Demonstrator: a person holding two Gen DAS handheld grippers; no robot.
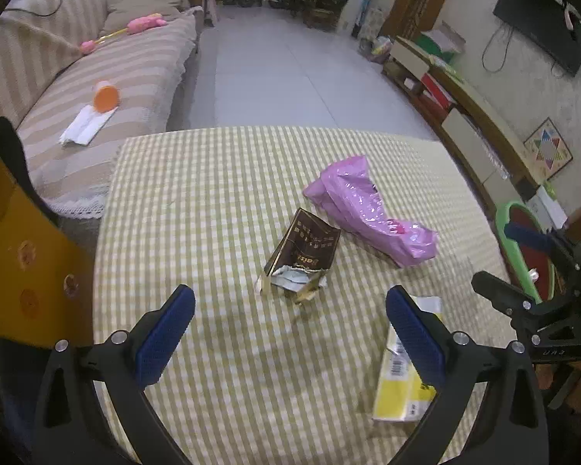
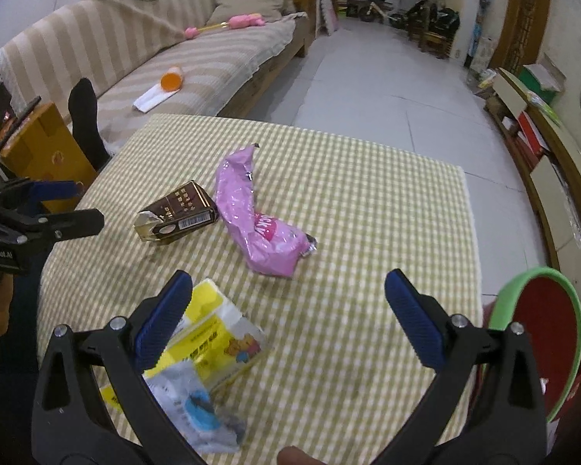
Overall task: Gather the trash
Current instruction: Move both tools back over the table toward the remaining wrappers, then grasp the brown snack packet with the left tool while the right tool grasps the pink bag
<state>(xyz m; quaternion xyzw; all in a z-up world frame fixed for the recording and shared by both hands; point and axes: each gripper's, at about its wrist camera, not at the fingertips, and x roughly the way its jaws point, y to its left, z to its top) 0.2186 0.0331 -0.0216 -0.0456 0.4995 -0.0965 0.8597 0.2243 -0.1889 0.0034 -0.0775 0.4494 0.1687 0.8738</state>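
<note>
Trash lies on a green-checked table point(image 1: 213, 201) point(image 2: 368, 201). A torn brown carton point(image 1: 302, 257) point(image 2: 178, 213) sits mid-table beside a crumpled pink plastic bag point(image 1: 368, 209) point(image 2: 259, 228). A yellow wrapper point(image 1: 403, 372) point(image 2: 217, 333) lies near the front edge, with a clear packet with a blue patch point(image 2: 197, 414) beside it. My left gripper point(image 1: 290, 337) is open above the table, its right finger over the yellow wrapper. My right gripper point(image 2: 286, 317) is open too, its left finger over the yellow wrapper. A green-rimmed red bin point(image 1: 530, 248) point(image 2: 542, 333) stands at the table's right edge.
A striped sofa point(image 1: 108, 77) point(image 2: 155, 46) runs along the left, with an orange-lidded cup point(image 1: 105, 97) point(image 2: 172, 79), white tissue and a pink toy on it. A yellow cardboard box point(image 1: 23, 255) point(image 2: 42, 151) stands at the table's left. Low cabinets point(image 1: 464, 112) line the right wall.
</note>
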